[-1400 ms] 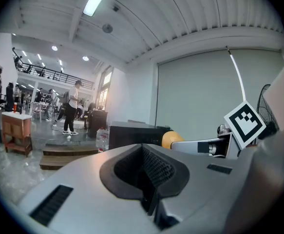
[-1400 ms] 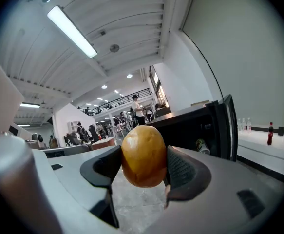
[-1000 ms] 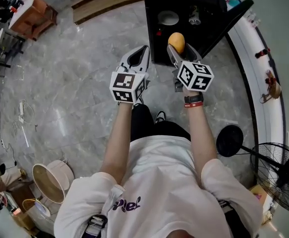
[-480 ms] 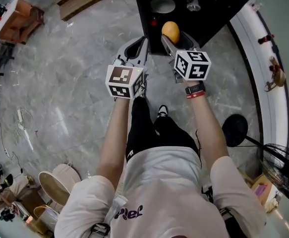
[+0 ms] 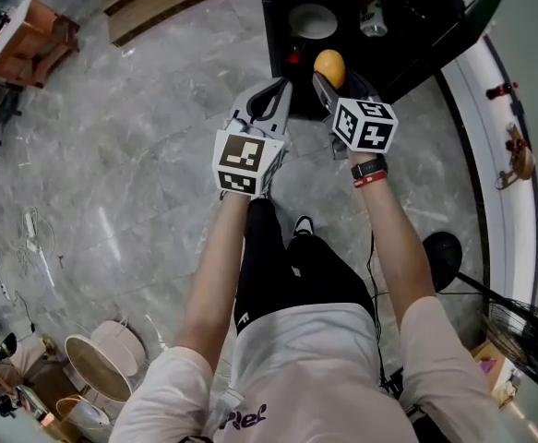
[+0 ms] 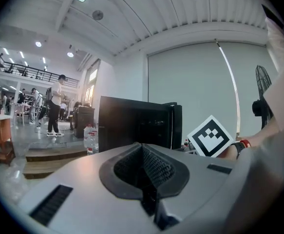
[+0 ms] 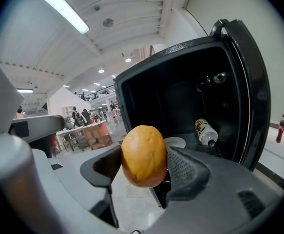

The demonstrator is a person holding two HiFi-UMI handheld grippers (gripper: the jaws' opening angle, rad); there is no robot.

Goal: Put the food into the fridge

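My right gripper is shut on a round orange bread roll, held just in front of a small black fridge. The fridge door stands swung open to the right. Inside lie a white plate and a bottle on its side. My left gripper hovers beside the right one, shut, with nothing between its pads.
A grey marble floor lies around the fridge. A white curved counter runs along the right with small items on it. A fan stands at the lower right. Baskets sit at the lower left, desks at the upper left.
Both grippers have stayed together in front of the fridge with the roll still held. The head view has shifted slightly, showing more of the fridge interior.
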